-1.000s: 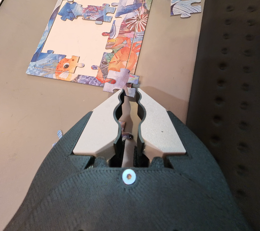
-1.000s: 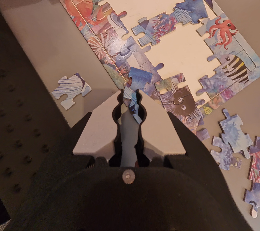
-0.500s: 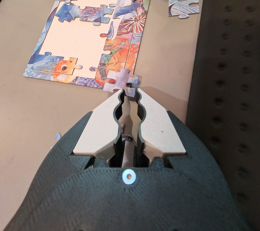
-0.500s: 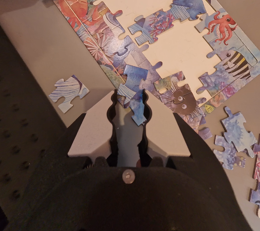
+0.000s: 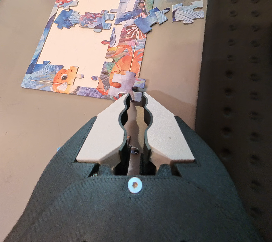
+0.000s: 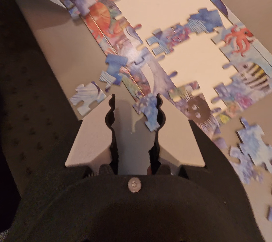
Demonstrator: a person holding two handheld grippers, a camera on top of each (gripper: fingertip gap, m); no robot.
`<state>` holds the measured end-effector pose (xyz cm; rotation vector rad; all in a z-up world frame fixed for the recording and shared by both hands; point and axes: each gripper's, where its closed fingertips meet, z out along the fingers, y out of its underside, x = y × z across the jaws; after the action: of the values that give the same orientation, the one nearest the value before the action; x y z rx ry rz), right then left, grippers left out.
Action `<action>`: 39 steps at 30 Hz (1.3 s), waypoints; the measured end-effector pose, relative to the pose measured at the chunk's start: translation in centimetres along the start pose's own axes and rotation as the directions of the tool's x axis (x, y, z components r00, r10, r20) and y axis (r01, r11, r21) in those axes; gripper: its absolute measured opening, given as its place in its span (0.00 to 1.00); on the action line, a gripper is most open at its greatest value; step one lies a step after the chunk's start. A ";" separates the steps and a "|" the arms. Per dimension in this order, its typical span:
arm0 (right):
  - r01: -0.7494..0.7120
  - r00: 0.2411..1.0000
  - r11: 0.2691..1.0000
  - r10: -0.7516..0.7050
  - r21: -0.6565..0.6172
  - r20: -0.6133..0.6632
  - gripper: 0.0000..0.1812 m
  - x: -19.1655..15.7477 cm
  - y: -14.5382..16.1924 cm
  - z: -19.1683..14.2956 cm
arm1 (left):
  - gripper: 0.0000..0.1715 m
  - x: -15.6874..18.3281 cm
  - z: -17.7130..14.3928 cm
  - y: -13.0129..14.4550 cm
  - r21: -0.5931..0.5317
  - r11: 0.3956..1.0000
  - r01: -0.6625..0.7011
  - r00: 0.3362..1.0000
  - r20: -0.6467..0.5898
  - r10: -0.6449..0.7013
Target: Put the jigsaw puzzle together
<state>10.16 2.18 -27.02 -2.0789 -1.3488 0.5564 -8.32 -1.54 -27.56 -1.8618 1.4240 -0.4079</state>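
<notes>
Jaws of left gripper (image 5: 135, 95) pinching lilac cardboard piece (image 5: 123, 84); right gripper (image 6: 135, 96) agape.

Left gripper (image 5: 135, 95): ribbed dark-green housing, pale grey wedge jaws, wavy black inner edges, silver hex screw (image 5: 134, 185). Right gripper (image 6: 135, 96): same build.

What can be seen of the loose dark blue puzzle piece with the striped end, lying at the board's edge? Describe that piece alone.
The dark blue piece looks like flat printed cardboard. It is deep blue at one end and has pale blue-and-white stripes at the other, with tabs and notches around its outline. It lies askew, not slotted in, partly on the puzzle board and partly on the table. A pale striped piece lies close beside it, seemingly just apart. Nothing grips it.
</notes>
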 end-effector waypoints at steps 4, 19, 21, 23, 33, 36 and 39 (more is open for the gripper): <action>-0.031 0.997 0.997 0.026 -0.066 -0.069 0.30 2.0 3.0 -1.7 | 0.08 0.0 0.3 -0.1 -0.002 1.000 -0.007 1.000 -0.006 0.007; -0.168 0.968 0.976 0.137 -0.138 -0.211 0.33 6.5 8.6 -5.8 | 0.08 0.3 0.5 -0.5 -0.007 1.000 -0.016 1.000 -0.012 0.016; -0.212 0.962 0.969 0.184 -0.128 -0.200 0.34 6.5 8.7 -5.4 | 0.08 0.3 0.6 -0.6 -0.009 1.000 -0.019 1.000 -0.012 0.019; -0.235 0.956 0.965 0.209 -0.113 -0.206 0.31 6.6 8.6 -5.3 | 0.08 0.3 0.5 -0.6 -0.011 1.000 -0.017 1.000 -0.011 0.017; -0.243 0.952 0.965 0.219 -0.094 -0.213 0.22 6.8 8.5 -5.3 | 0.08 0.0 -0.3 -0.1 -0.006 1.000 0.015 1.000 0.015 -0.015; -0.243 0.951 0.966 0.219 -0.092 -0.218 0.22 6.9 8.6 -5.4 | 0.08 0.0 -0.8 0.4 -0.009 0.999 0.031 0.999 0.026 -0.031; -0.239 0.949 0.966 0.212 -0.095 -0.232 0.21 6.9 8.6 -5.5 | 0.08 0.0 -1.2 0.8 -0.009 0.999 0.046 0.998 0.033 -0.046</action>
<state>22.16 4.49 -28.95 -2.3355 -1.0481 0.3298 -9.60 -2.08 -27.31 -1.9035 1.3664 -0.3921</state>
